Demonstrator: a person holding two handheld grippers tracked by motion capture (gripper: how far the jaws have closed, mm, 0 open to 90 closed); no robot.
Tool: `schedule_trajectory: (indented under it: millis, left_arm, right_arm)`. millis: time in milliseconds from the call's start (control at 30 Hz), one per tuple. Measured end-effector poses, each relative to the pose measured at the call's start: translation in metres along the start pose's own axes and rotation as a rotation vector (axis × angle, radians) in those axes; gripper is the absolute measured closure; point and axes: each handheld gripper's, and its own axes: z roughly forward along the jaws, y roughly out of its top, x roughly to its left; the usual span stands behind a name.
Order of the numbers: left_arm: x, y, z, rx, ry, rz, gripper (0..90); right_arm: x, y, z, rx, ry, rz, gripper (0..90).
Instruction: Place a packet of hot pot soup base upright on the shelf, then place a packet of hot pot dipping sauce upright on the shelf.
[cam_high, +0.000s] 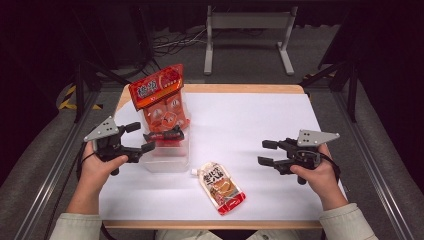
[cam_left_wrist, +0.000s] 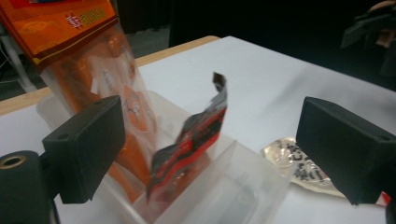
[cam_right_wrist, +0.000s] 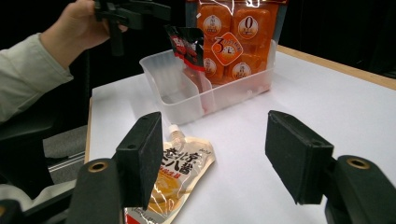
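Note:
A clear plastic bin stands left of centre on the white table. An orange bag of cups stands upright in it, and a red-and-black pouch leans in front of that bag. My left gripper is open at the bin's left side. In the left gripper view the red-and-black pouch rises between the jaws, and neither pad touches it. A spouted tan pouch lies flat near the front edge. My right gripper is open to the right, empty, facing the spouted pouch.
The table's wooden back edge borders a dark floor with cables and a metal stand. White table surface stretches between the bin and my right gripper. In the right gripper view, the left hand with its gripper is behind the bin.

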Motion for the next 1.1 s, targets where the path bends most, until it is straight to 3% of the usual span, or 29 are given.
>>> schedule_trajectory:
  millis: [167, 400, 633, 867, 1100]
  left_arm:
    - [-0.019, -0.001, -0.002, 0.013, 0.005, -0.04, 8.6]
    - [-0.043, 0.005, -0.001, 0.043, -0.038, -0.016, 9.0]
    - [-0.067, -0.003, 0.002, 0.089, -0.045, -0.032, 8.6]
    - [-0.075, -0.013, 0.006, 0.098, -0.069, -0.027, 9.4]
    - [-0.082, -0.022, 0.004, 0.115, -0.057, -0.034, 10.0]
  right_arm:
    - [0.001, 0.002, 0.008, 0.021, -0.023, 0.001, 36.6]
    - [0.003, 0.005, 0.018, 0.039, -0.049, 0.002, 35.2]
    - [0.004, 0.004, 0.032, 0.076, -0.056, 0.02, 32.6]
    - [0.001, 0.004, 0.052, 0.098, -0.043, 0.037, 30.7]
    - [-0.001, 0.0, 0.081, 0.179, -0.03, 0.031, 29.9]
